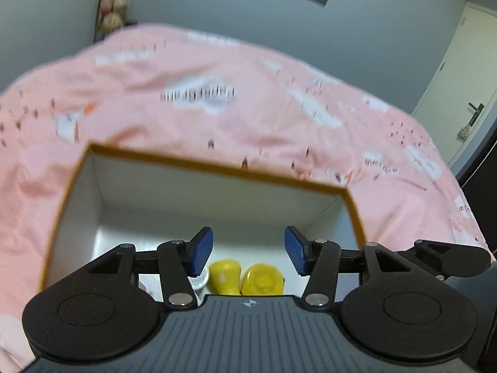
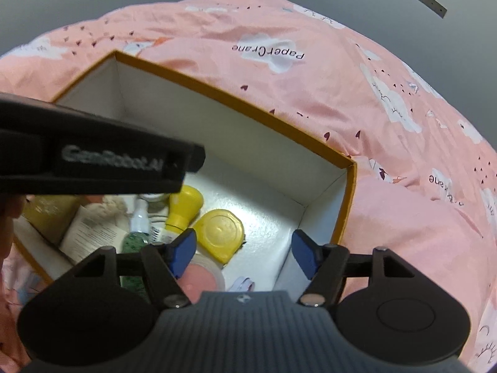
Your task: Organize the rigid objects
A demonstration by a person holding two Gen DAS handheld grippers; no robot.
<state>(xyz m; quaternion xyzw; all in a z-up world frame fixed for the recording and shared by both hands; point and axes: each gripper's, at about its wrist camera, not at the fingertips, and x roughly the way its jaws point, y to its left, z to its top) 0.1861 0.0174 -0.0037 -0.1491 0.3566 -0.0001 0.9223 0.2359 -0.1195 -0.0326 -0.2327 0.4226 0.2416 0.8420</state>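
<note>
Fingers on both grippers, left [image 1: 248,250] and right [image 2: 245,253], spread apart, nothing between, hovering over open box [image 2: 236,101] on pink bed [image 2: 357,99].
Inside box, biggest to smallest: round yellow case [image 2: 220,233], yellow-capped bottle [image 2: 183,208], green spray bottle [image 2: 136,233], pink tape roll [image 2: 198,276]. Risk: soft bedding under box, so nudging rim w/ left gripper body could tip it; bottles lying loose, likely to roll if bumped.

Pink bedspread [image 1: 217,99] blurred; box [image 2: 236,99] contents partly hidden.
</note>
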